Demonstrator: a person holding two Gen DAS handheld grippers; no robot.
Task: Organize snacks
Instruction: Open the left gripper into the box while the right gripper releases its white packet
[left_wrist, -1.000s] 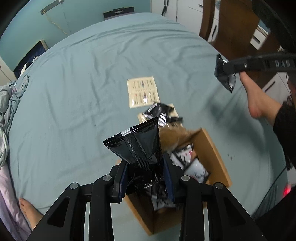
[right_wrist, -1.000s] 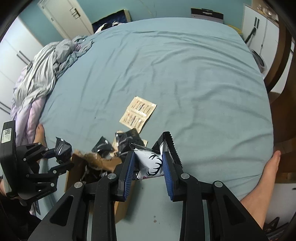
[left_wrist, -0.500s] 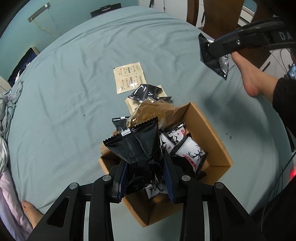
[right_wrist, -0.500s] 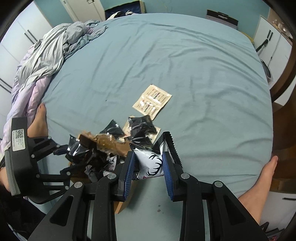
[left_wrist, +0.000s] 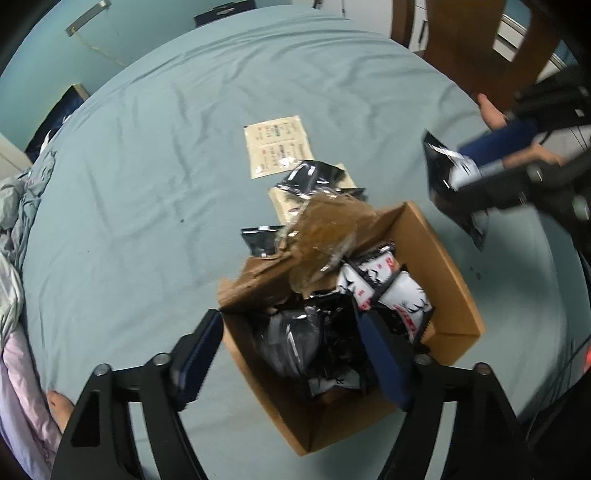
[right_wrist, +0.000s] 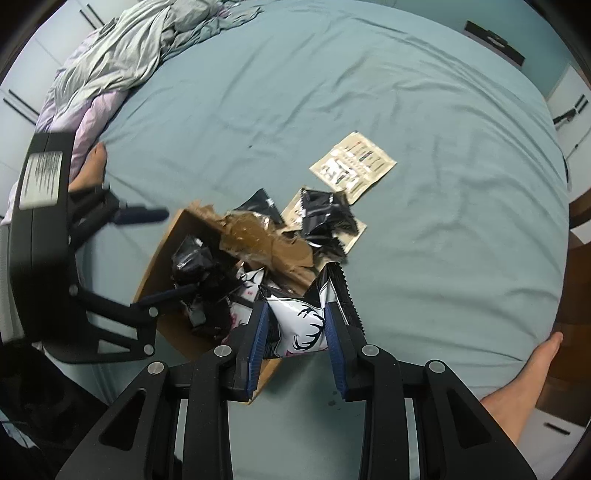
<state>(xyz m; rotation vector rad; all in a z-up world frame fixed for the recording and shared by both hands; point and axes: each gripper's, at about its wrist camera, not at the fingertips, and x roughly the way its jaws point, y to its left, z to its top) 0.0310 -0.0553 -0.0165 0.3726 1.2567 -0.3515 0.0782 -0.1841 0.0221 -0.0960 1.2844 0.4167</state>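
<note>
An open cardboard box (left_wrist: 443, 266) (right_wrist: 162, 251) stands on the teal bed sheet with several black and white antler-print snack packets (left_wrist: 402, 299) in it. My left gripper (left_wrist: 291, 332) (right_wrist: 159, 254) hangs over the box and its jaws are opening. A black packet (left_wrist: 291, 339) lies loose in the box below them, touching neither pad. My right gripper (right_wrist: 295, 317) (left_wrist: 465, 170) is shut on a white antler-print packet (right_wrist: 299, 325) just above the box's right edge. A beige sachet (left_wrist: 277, 147) (right_wrist: 352, 166) and black packets (left_wrist: 310, 177) (right_wrist: 325, 218) lie on the sheet beyond the box.
The box's torn flap with brown tape (left_wrist: 325, 229) sticks up at its far side. A crumpled duvet (right_wrist: 122, 55) is piled along the bed's left edge. A person's bare feet (right_wrist: 524, 373) (right_wrist: 90, 166) are beside the bed. Wooden furniture (left_wrist: 469, 37) stands past the far right corner.
My left gripper has opened and the black packet it held has dropped into the box. My right gripper, still holding its packet, has moved in over the box's edge.
</note>
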